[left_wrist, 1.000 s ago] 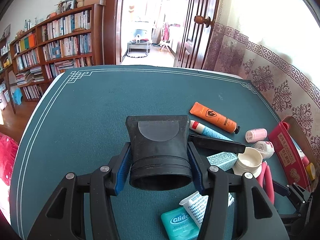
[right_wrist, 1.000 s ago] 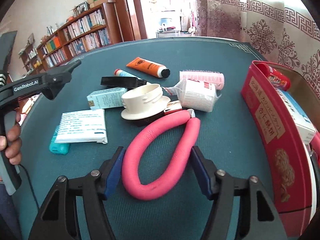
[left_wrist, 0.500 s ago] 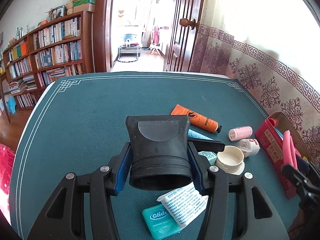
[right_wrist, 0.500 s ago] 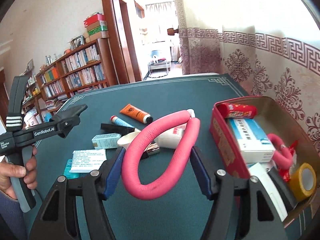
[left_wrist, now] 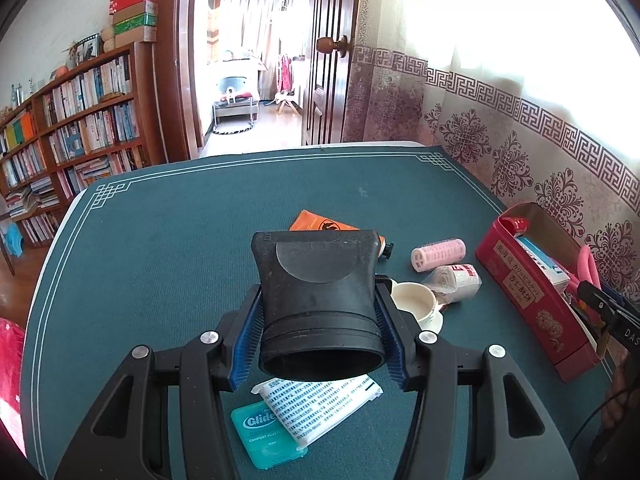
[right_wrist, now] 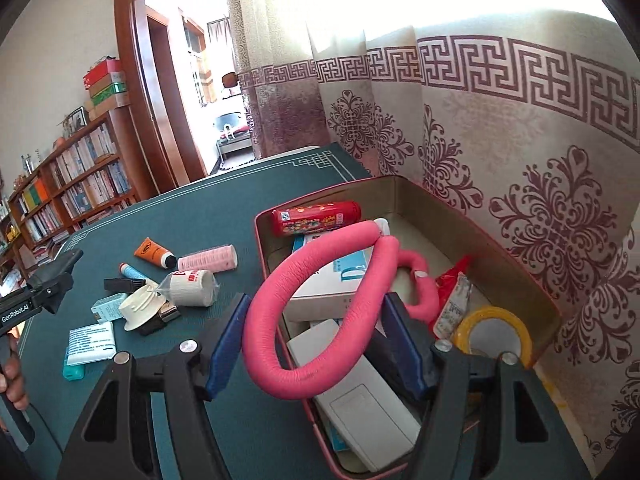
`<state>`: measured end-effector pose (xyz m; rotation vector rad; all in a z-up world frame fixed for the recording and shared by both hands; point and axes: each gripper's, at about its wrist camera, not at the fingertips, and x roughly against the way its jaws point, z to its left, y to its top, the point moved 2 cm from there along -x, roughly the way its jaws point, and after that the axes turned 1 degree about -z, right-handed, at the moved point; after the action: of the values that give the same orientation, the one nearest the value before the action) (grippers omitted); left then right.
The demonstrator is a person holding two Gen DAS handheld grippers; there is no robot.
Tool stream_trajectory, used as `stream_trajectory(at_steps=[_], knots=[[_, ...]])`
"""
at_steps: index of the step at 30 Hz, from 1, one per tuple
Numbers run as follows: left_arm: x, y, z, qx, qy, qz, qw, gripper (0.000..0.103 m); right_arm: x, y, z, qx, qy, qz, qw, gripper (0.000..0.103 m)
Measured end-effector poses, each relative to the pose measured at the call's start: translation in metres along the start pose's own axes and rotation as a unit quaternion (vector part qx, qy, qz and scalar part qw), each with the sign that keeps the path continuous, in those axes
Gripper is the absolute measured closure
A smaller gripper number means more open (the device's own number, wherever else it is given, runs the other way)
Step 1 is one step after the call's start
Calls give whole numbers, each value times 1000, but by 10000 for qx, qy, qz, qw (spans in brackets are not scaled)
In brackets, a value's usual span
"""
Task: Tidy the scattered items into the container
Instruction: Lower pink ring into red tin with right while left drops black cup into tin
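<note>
My left gripper (left_wrist: 318, 320) is shut on a black plastic nozzle (left_wrist: 318, 296) and holds it above the green table mat. My right gripper (right_wrist: 316, 340) is shut on a bent pink foam curler (right_wrist: 320, 292), which hangs over the open red tin (right_wrist: 260, 240). In the left wrist view the tin (left_wrist: 532, 292) stands at the right, with the pink curler (left_wrist: 586, 264) above it. Scattered on the mat are an orange tube (right_wrist: 154, 252), a pink hair roller (right_wrist: 208, 258), a wrapped white roll (right_wrist: 192, 288), a white lid (right_wrist: 142, 308), a tissue packet (left_wrist: 320, 408) and a teal floss box (left_wrist: 260, 432).
The tin holds a red tube (right_wrist: 316, 218), a white-blue box (right_wrist: 332, 284), another pink curler (right_wrist: 420, 284), a yellow tape roll (right_wrist: 496, 332) and flat white packs. A patterned curtain (right_wrist: 520, 160) hangs right behind it. A hand (right_wrist: 14, 376) grips the left tool's handle.
My right gripper has lifted the pink curler off the mat and carried it right, over the tin. My left gripper has drifted right with the nozzle in it.
</note>
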<state>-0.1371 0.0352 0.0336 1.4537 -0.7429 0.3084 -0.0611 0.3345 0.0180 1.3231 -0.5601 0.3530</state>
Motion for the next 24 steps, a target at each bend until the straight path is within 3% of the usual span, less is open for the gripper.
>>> stream_trajectory(at_steps=[11, 14, 24], knots=[[1, 17, -60, -260, -504, -75, 9984, 47, -5, -8, -30, -281, -79, 242, 9993, 28], [-2, 23, -84, -375, -713, -77, 9967, 47, -2, -9, -35, -393, -105, 112, 9991, 23], [-25, 34, -168, -877, -1348, 80, 9870, 47, 9, -12, -40, -532, -201, -287, 9980, 22]])
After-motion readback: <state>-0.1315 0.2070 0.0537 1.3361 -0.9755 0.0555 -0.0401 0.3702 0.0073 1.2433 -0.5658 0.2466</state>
